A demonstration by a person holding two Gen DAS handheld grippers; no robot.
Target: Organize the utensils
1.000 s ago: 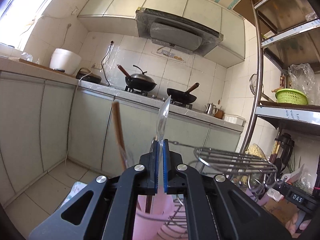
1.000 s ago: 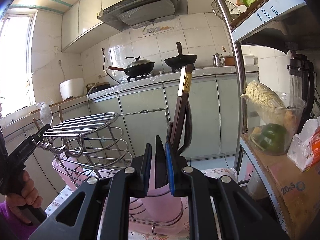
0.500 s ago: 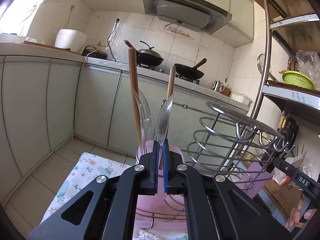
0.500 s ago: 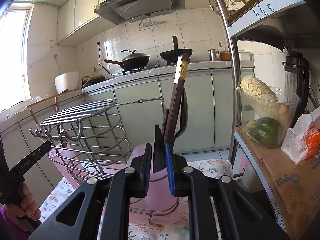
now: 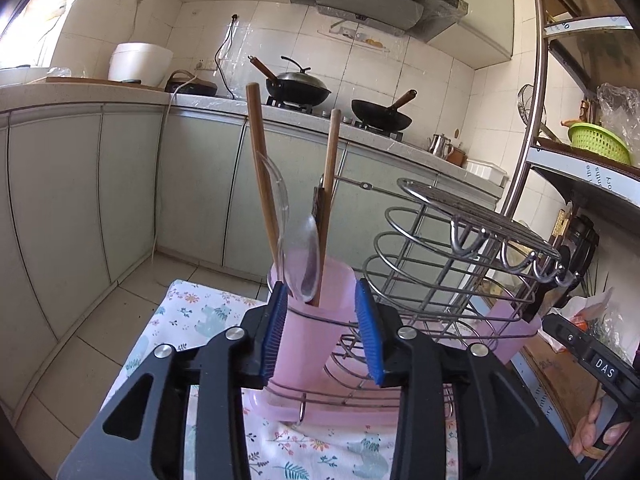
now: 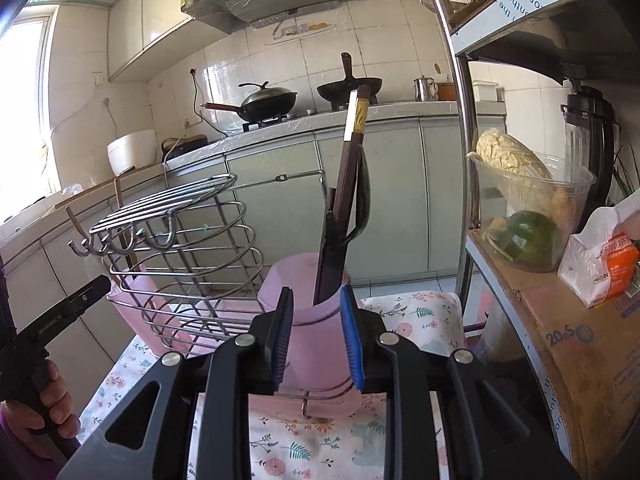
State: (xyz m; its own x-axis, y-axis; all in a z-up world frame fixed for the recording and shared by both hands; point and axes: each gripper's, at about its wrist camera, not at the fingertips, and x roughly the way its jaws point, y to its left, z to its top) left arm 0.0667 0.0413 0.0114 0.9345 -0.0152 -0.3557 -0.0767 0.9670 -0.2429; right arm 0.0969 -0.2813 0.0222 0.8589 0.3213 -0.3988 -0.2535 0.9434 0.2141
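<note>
Looking along the left tool (image 5: 322,332), its blue pads are spreading apart with nothing pinched; the pink cup (image 5: 316,320) of the wire rack (image 5: 440,240) shows behind the gap, low center of the frame. That cup holds a clear plastic spoon (image 5: 302,260) standing bowl-up, a second clear spoon (image 5: 278,196) behind it, and two wooden chopsticks (image 5: 260,168) leaning apart in a V, plus a dark stick (image 5: 318,204) poking up at the back. Over in the right wrist view, the right tool (image 6: 316,334) is also opening up, pads clear of anything, framing another pink cup (image 6: 316,316) low center. This one has dark brown chopsticks (image 6: 346,184) with gold-and-white bands near the tips standing nearly upright, a black utensil (image 6: 362,204) curving up beside them, and a dark flat piece (image 6: 330,256) in front that I can't really identify. The rack sits on a floral cloth (image 6: 420,316) covering the bench, with a flat wire top and hooks along its edge. Far left of that frame, a hand (image 6: 36,428) grips the other tool's black handle. On the right, a shelf unit carries a clear plastic bowl (image 6: 532,208) with a napa cabbage (image 6: 512,164) and something green (image 6: 528,236) in it, sitting on a cardboard box (image 6: 560,340). Upper right in the left view there's a green basket (image 5: 598,144) on a shelf; can't see what's inside.
</note>
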